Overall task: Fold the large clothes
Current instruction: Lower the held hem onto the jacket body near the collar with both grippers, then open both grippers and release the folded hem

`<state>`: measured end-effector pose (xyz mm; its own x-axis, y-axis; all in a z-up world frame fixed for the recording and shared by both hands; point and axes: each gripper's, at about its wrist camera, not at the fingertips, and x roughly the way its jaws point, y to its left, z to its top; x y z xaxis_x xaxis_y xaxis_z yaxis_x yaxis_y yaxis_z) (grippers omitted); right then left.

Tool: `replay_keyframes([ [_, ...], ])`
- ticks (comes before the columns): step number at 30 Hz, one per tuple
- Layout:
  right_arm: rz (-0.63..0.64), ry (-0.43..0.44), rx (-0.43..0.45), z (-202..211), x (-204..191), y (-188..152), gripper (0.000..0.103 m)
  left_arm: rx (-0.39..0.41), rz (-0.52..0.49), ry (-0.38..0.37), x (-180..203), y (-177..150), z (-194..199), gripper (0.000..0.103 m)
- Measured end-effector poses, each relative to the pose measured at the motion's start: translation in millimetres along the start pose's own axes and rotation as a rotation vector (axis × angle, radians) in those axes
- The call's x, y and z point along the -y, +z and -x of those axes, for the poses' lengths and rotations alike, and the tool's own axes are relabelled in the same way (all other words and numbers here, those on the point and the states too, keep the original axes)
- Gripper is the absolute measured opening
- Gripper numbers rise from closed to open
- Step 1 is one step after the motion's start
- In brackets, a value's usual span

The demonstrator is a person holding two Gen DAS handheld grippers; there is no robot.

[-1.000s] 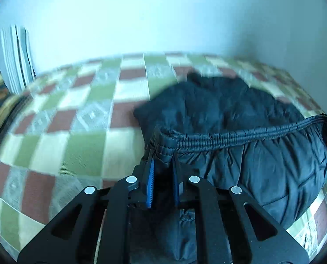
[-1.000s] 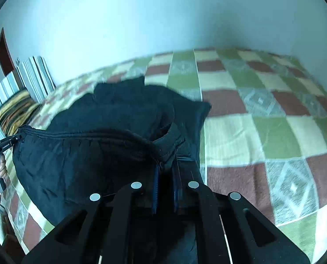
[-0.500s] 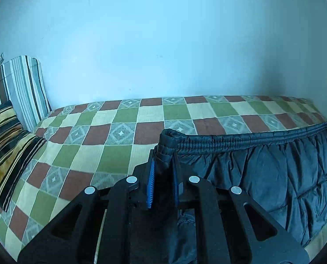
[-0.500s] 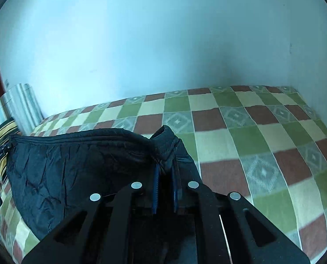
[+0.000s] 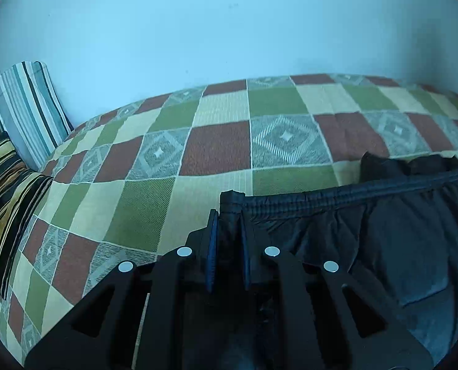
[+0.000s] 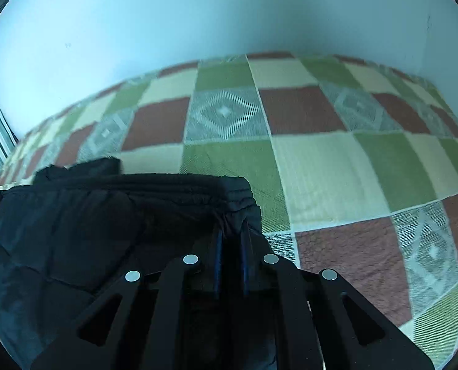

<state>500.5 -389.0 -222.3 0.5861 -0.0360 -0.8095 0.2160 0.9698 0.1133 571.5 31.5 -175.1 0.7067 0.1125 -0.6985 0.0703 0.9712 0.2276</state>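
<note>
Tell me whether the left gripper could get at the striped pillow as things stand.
Probably not yet. The left gripper is shut on the dark jacket's elastic hem, so its jaws are taken. The striped pillow stands off to its left with only bare checked bedspread between.

**Dark quilted jacket, held by its gathered hem**

Large, dark navy, puffy jacket [image 5: 398, 246] with quilted, crinkled shell. Elasticated ribbed hem [image 5: 336, 199] pulled fairly straight and uppermost, one end corner pinched at each side. Body hanging below that hem, bulging and creased, in front of the checked bed [image 5: 216, 148]. Another dark fold [image 5: 380, 163] poking up behind the hem line, against the bed cover. From the right wrist view, same garment [image 6: 74, 231] spreading leftward, hem edge [image 6: 167, 185] bunched at the held corner.
</note>
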Motion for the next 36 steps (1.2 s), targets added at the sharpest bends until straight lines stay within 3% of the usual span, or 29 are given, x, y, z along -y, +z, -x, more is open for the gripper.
replay_keyframes([
  [10,-0.028,-0.002,-0.018,-31,6,-8,0.015,-0.075,0.006,0.005,10,-14,-49,0.015],
  [19,-0.041,-0.003,-0.005,-26,7,-6,0.020,-0.080,0.002,0.023,10,-11,-48,0.019],
  [21,-0.047,-0.008,-0.005,-18,7,-2,0.028,-0.080,0.021,0.028,4,-6,-39,0.033],
  [24,-0.063,-0.062,0.039,6,8,0,0.043,-0.058,0.083,0.019,-11,0,-12,0.044],
  [26,-0.086,-0.093,0.099,35,2,2,0.044,-0.030,0.121,0.008,-17,6,13,0.047],
  [28,-0.091,-0.054,0.137,59,-14,2,0.044,0.001,0.142,-0.014,-13,8,43,0.049],
  [33,0.002,-0.004,0.172,82,-77,-12,0.045,0.051,0.139,-0.138,38,-7,92,0.056],
  [36,0.056,0.017,0.154,71,-113,-22,0.048,0.053,0.102,-0.142,77,-20,91,0.056],
])
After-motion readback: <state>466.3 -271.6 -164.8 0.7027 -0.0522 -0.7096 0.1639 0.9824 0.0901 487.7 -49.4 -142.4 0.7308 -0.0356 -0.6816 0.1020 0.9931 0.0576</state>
